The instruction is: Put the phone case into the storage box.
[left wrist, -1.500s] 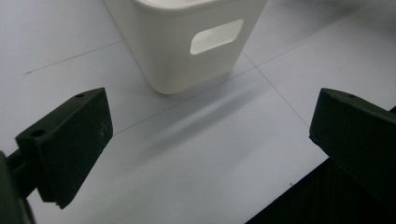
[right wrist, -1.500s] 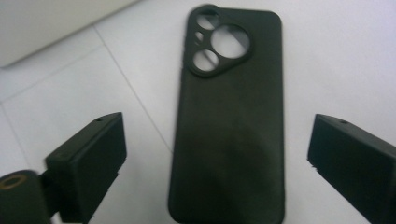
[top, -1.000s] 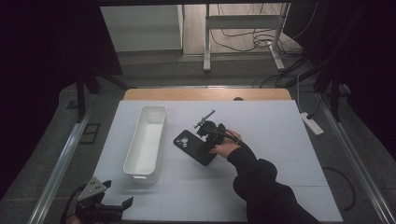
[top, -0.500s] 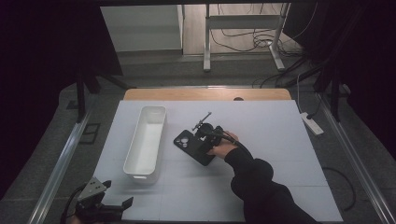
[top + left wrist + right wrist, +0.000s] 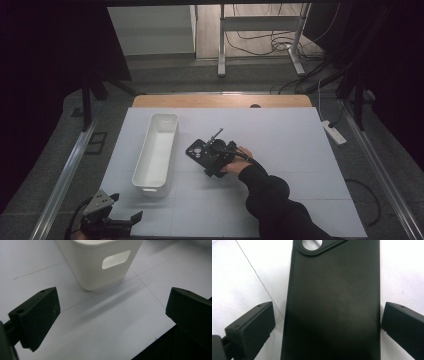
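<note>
Phone case [image 5: 199, 151], black with a round camera hole near its top, lies flat on the white counter [image 5: 300, 150] at the middle of the high view, just right of the long white bin [image 5: 156, 150].

Going left to right: at the lower left of the high view the left claw [image 5: 131, 218] rests low near the counter's front edge, below the bin; in the left gripper view its jaws stand wide apart with nothing between them, and the bin's near end with its handle slot [image 5: 116, 259] sits at the top of the frame. At the centre, the right claw [image 5: 206, 154] is down over the case; in the right gripper view [image 5: 328, 322] its jaws stand apart on either side of the case's [image 5: 334, 302] long edges, neither pad clearly touching.

The step in hand looks like the grasp of the case. The next move probably calls for closing the jaws squarely on both long edges, then lifting without letting the thin case slip or tilt.
</note>
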Tool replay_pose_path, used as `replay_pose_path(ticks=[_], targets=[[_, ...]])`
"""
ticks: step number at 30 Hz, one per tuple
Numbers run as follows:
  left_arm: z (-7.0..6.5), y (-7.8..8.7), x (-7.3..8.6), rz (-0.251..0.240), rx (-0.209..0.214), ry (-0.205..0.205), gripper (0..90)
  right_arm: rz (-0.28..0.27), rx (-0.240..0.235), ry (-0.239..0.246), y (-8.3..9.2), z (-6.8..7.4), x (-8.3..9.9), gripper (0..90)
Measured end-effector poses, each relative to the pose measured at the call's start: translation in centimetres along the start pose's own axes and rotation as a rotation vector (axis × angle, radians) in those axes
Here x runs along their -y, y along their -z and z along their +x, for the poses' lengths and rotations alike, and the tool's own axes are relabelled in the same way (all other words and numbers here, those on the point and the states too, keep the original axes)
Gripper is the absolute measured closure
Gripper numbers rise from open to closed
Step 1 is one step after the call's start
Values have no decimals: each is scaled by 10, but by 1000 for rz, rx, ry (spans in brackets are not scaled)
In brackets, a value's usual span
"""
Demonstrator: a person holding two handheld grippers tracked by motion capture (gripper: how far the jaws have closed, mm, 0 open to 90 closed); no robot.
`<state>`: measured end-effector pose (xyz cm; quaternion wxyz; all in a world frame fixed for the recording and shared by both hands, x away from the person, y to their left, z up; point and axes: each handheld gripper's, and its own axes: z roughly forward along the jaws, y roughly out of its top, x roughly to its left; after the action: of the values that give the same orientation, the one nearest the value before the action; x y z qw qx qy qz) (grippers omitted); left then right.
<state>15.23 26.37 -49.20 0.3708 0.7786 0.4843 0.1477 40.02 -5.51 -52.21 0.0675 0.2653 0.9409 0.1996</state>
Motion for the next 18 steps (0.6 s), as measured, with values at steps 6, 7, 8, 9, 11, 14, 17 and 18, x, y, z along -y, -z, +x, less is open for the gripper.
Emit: replay_pose_path(ticks=[6,7,8,9,11,14,17,18], targets=[[0,0,0,1,-1,0,2,4,20,15,-1,2,1,0],[0,0,0,0,-1,0,2,4,19,15,-1,2,1,0],[0,0,0,0,-1,0,2,4,19,15,-1,2,1,0],[0,0,0,1,-1,0,2,8,21,13,-1,3,1,0],[0,0,0,0,-1,1,2,8,22,13,-1,3,0,0],[0,0,0,-3,-1,4,2,11,21,14,3,5,0,100],[0,0,0,-1,-2,0,1,5,20,13,5,7,0,124],[0,0,0,-3,-2,2,1,4,21,10,5,7,1,127]])
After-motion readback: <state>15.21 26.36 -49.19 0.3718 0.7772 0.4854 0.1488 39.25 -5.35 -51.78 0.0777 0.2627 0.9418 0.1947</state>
